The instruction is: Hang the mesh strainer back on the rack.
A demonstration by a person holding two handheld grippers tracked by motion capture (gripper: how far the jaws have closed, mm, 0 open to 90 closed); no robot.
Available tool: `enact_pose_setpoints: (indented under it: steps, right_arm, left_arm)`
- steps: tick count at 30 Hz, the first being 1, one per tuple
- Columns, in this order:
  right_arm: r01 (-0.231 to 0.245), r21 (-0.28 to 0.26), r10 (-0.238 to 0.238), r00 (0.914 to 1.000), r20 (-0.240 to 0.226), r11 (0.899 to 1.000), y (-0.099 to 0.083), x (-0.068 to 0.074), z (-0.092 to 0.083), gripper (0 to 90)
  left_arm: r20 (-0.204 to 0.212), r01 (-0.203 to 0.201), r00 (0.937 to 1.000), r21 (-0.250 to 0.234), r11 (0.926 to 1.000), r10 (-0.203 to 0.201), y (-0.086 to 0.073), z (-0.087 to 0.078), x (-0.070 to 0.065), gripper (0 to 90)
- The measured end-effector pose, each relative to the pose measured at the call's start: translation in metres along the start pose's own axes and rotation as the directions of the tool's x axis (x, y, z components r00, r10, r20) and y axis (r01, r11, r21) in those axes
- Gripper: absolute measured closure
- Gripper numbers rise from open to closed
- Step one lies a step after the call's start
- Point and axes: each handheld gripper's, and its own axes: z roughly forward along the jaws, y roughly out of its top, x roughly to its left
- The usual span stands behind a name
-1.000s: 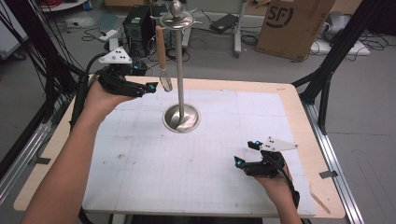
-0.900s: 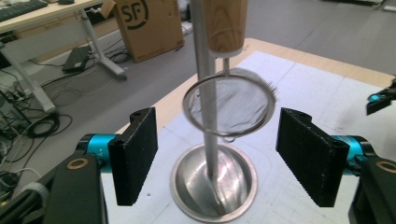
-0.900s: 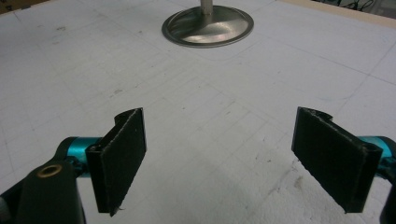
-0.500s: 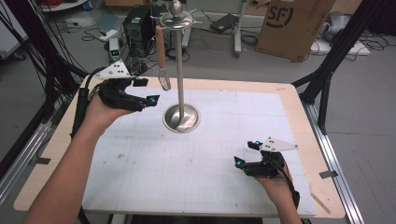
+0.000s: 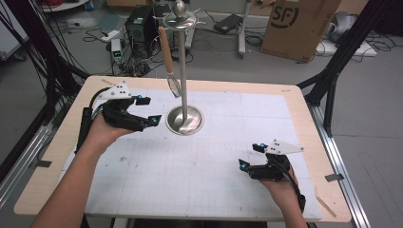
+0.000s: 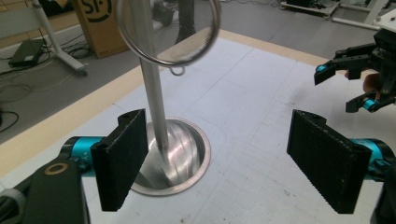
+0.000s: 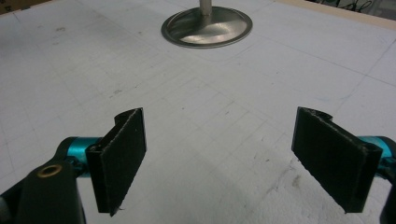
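A metal stand (image 5: 182,71) with a round base (image 5: 184,121) rises from the white mat. A small strainer (image 5: 174,85) with a wooden handle (image 5: 165,45) hangs from its top disc. My left gripper (image 5: 151,110) hovers just left of the base, below the strainer; its jaws have just been opening and stand open with nothing between them. In the left gripper view the strainer's mesh ring (image 6: 168,28) hangs above the left gripper (image 6: 224,158), with the pole (image 6: 154,102) behind one pad. My right gripper (image 5: 249,156) rests low at the front right, open and holding nothing, facing the base (image 7: 207,27).
The mat lies on a wooden table (image 5: 304,109) with metal rails along its sides. Behind the table are a cardboard box (image 5: 294,23), a computer tower (image 5: 140,26) and cables on the floor. Black frame struts (image 5: 332,71) stand at the right.
The left gripper has dropped from beside the strainer's bowl to base level, and its jaws stand wider. The strainer hangs free. The right gripper has stayed put.
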Motion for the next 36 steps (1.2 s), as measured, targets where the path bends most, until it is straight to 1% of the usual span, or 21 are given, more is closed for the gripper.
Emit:
enact_pose_setpoints:
  steps: [3, 7, 12, 14, 25, 26, 29, 32, 33, 36]
  right_arm:
    - [-0.004, -0.003, 0.004, 1.0000, 0.002, 1.000, 0.000, 0.000, -0.001, 17.0]
    - [-0.003, -0.001, 0.003, 1.0000, 0.004, 1.000, -0.001, -0.001, -0.001, 16.9]
    - [-0.006, -0.002, 0.006, 1.0000, 0.003, 1.000, -0.001, -0.001, -0.001, 17.0]
    - [-0.005, -0.001, 0.005, 1.0000, 0.004, 1.000, -0.001, -0.001, -0.001, 17.0]
    - [-0.009, -0.004, 0.009, 1.0000, 0.003, 1.000, -0.001, -0.001, -0.001, 17.0]
    - [-0.007, -0.005, 0.007, 1.0000, 0.003, 1.000, 0.000, -0.001, 0.000, 17.0]
    - [-0.006, -0.003, 0.006, 1.0000, -0.002, 1.000, -0.001, -0.002, 0.000, 17.0]
    - [-0.010, -0.004, 0.010, 0.9999, -0.002, 1.000, -0.002, -0.003, 0.000, 17.0]
    - [-0.011, -0.006, 0.011, 0.9999, -0.002, 1.000, -0.002, -0.003, 0.000, 16.9]
    - [-0.021, -0.007, 0.021, 0.9997, -0.009, 1.000, -0.003, -0.005, 0.000, 16.9]
  left_arm:
    - [0.008, 0.014, 0.9999, -0.002, 0.9999, -0.014, -0.011, 0.003, -0.003, 21.1]
    - [0.007, 0.021, 0.9997, 0.016, 0.9996, -0.022, -0.023, 0.009, -0.006, 20.9]
    - [0.013, 0.023, 0.9996, 0.027, 0.9994, -0.023, -0.033, 0.013, -0.010, 20.8]
    - [0.020, 0.031, 0.9993, 0.024, 0.9992, -0.031, -0.036, 0.015, -0.012, 20.8]
    - [0.039, 0.021, 0.9990, 0.025, 0.9995, -0.022, -0.041, 0.019, -0.017, 20.7]
    - [0.038, 0.022, 0.9990, 0.024, 0.9995, -0.023, -0.042, 0.020, -0.017, 20.7]
    - [0.032, 0.008, 0.9995, 0.030, 0.9995, -0.008, -0.042, 0.022, -0.019, 20.5]
    - [0.030, 0.013, 0.9995, 0.028, 0.9995, -0.014, -0.045, 0.025, -0.022, 20.2]
    - [0.033, 0.005, 0.9994, 0.030, 0.9995, -0.006, -0.046, 0.026, -0.023, 20.2]
    - [0.033, 0.006, 0.9994, 0.035, 0.9994, -0.007, -0.051, 0.030, -0.026, 20.1]
